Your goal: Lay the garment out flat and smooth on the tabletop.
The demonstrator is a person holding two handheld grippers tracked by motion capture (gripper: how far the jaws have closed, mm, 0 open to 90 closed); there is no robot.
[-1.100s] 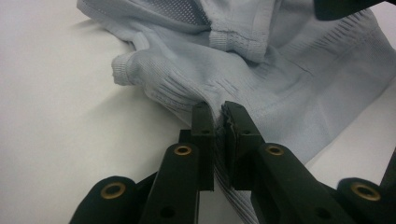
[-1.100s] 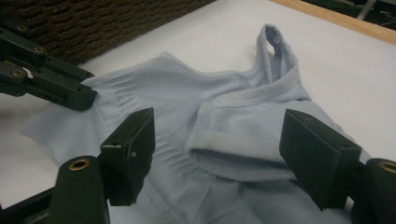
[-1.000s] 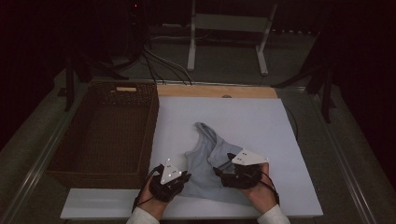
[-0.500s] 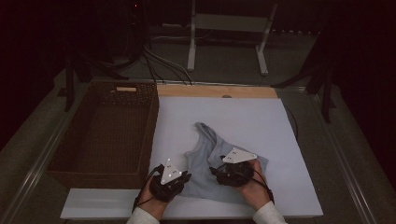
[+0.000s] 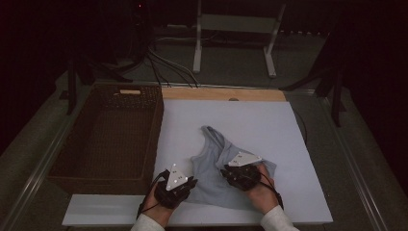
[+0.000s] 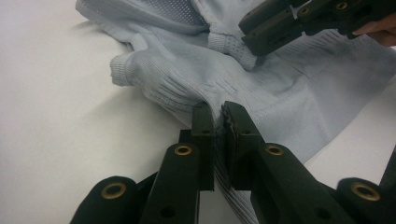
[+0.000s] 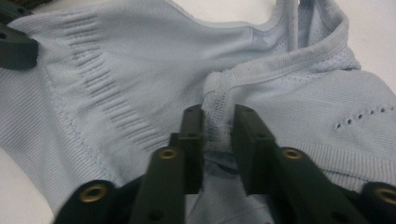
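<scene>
A light blue knit tank top (image 5: 211, 161) lies crumpled on the white table top (image 5: 269, 125), near its front edge. My left gripper (image 5: 189, 183) is at the garment's left edge and is shut on a pinch of its fabric (image 6: 218, 112). My right gripper (image 5: 227, 172) rests on the garment's right part. Its jaws have just been closing, and they now pinch a ribbed band of the top (image 7: 218, 119). In the left gripper view the right gripper (image 6: 280, 28) reaches in from the upper right. A corner of the left gripper (image 7: 14, 46) appears at the upper left of the right gripper view.
A brown wicker basket (image 5: 156, 130) stands along the left side of the white top. A wooden strip (image 5: 221, 94) runs along the far edge. Beyond it are a white stand (image 5: 235, 43) and cables (image 5: 163, 62) on a dark floor.
The right hand has shifted a little left and down onto the top, and its jaws have come together on the fabric. The left hand has stayed put.
</scene>
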